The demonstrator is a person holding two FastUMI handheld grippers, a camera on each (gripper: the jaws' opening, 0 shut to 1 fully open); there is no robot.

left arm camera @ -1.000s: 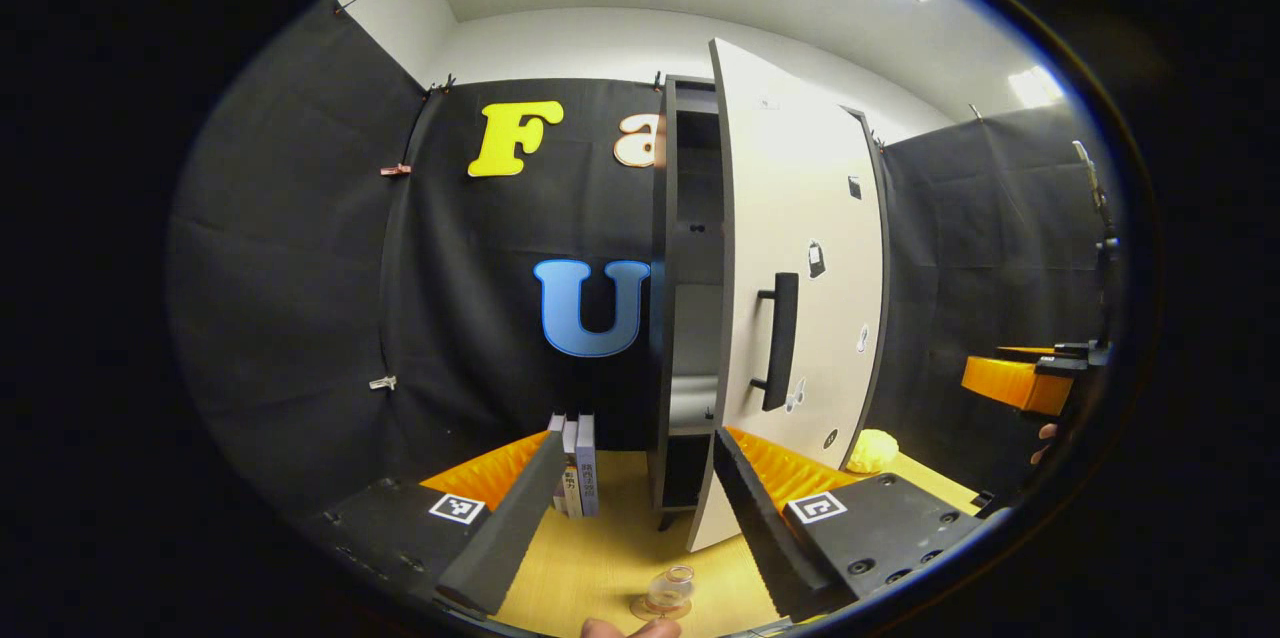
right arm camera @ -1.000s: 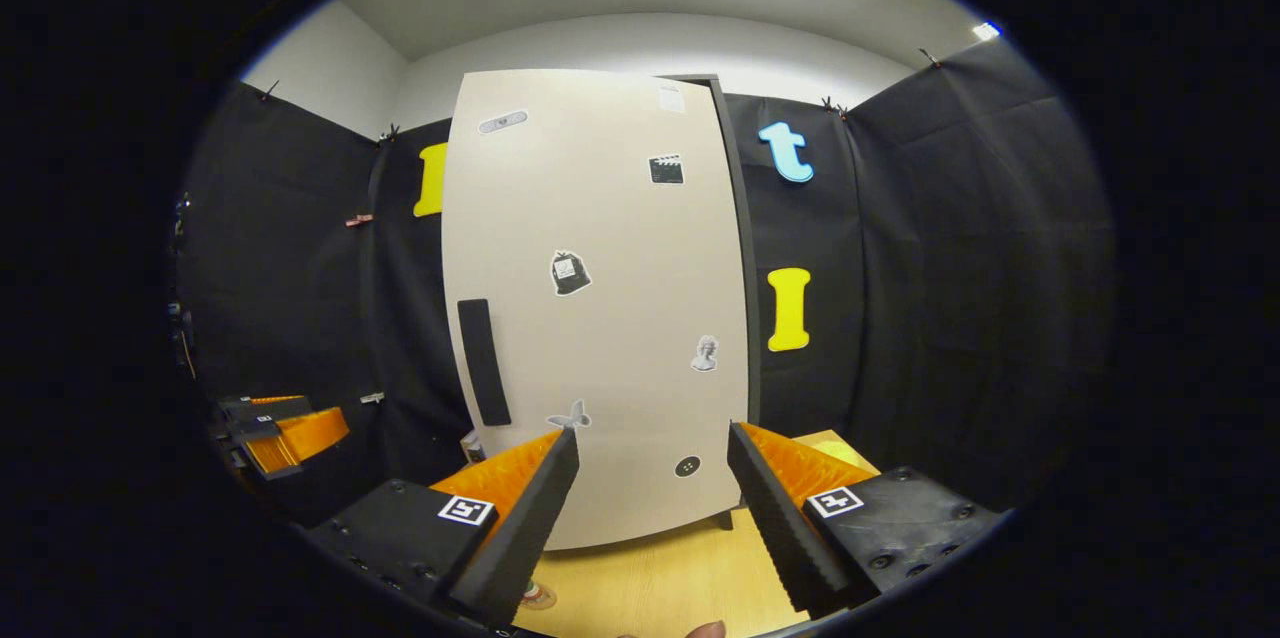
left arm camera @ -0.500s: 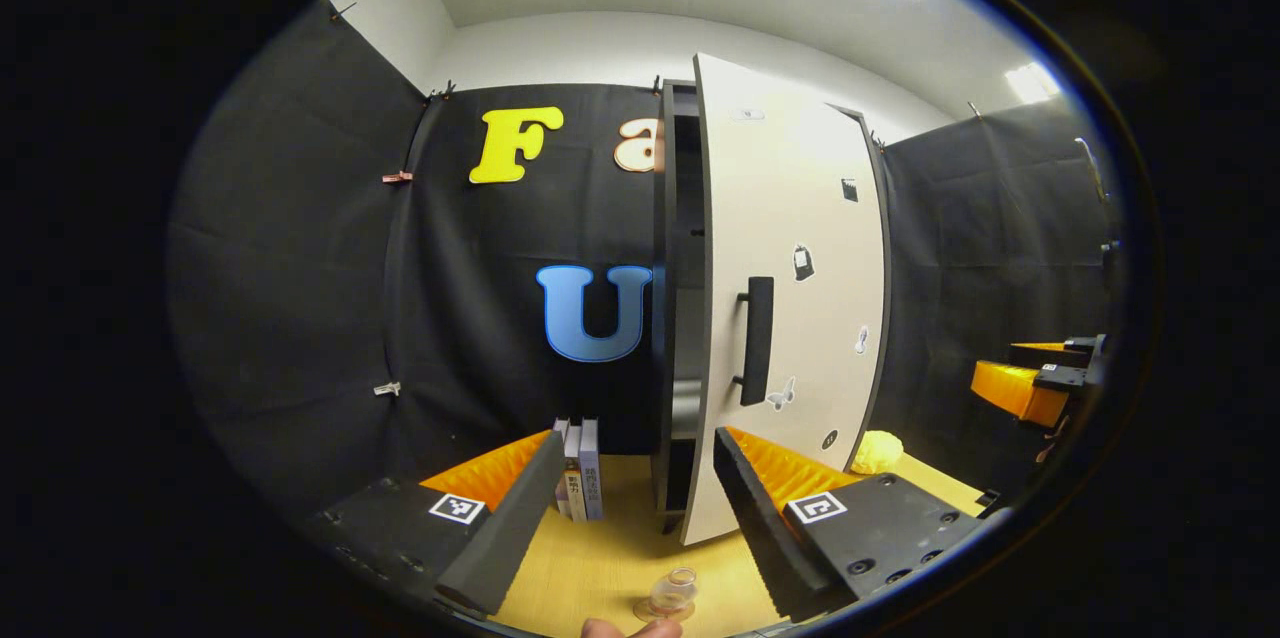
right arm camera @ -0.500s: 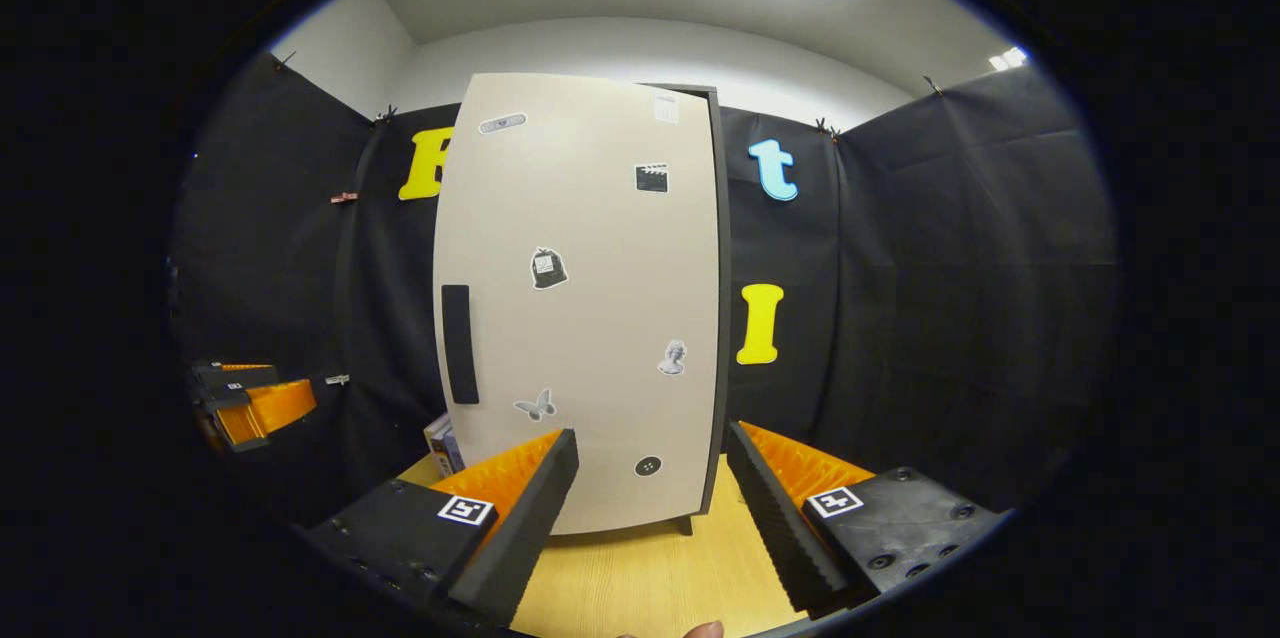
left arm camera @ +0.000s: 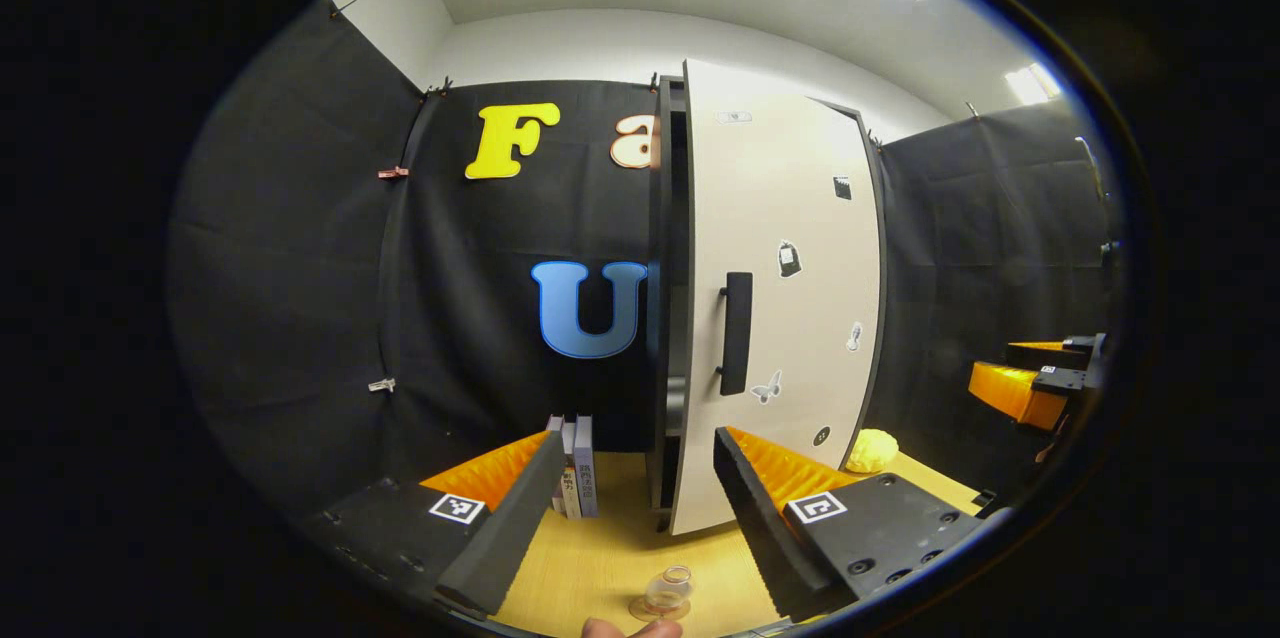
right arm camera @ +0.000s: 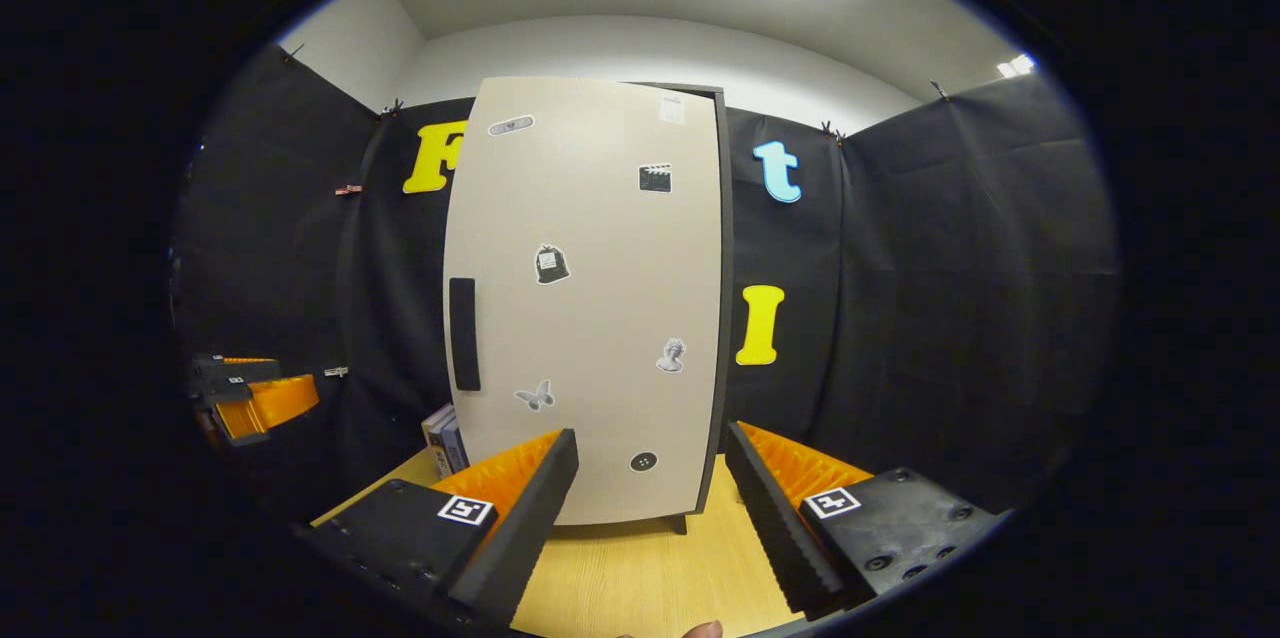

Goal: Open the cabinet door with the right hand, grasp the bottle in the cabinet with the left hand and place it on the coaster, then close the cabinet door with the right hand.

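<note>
The closing step is in hand: in the left gripper view the tall beige flat-panel cabinet door [left arm camera: 775,298] stands nearly shut, a narrow dark gap left along its handle edge against the black cabinet frame [left arm camera: 661,298]. The small clear glass bottle [left arm camera: 668,593] sits upright on a round coaster [left arm camera: 648,610] on the pale wood-grain surface [left arm camera: 610,558], near the camera and well apart from the cabinet, so placement is judged complete. The left claw [left arm camera: 632,508] is spread and empty above the bottle. The right claw [right arm camera: 650,518] is likewise spread, holding nothing, facing the smooth matt door front [right arm camera: 590,298] with its small stickers and its long black bar handle [right arm camera: 462,334]; no contact with the door is visible. Next move, as judged: press the panel near its handle edge until flush. Upright books [left arm camera: 577,466] stand beside the cabinet base, and a knobbly yellow ball [left arm camera: 872,450] lies on its far side
</note>
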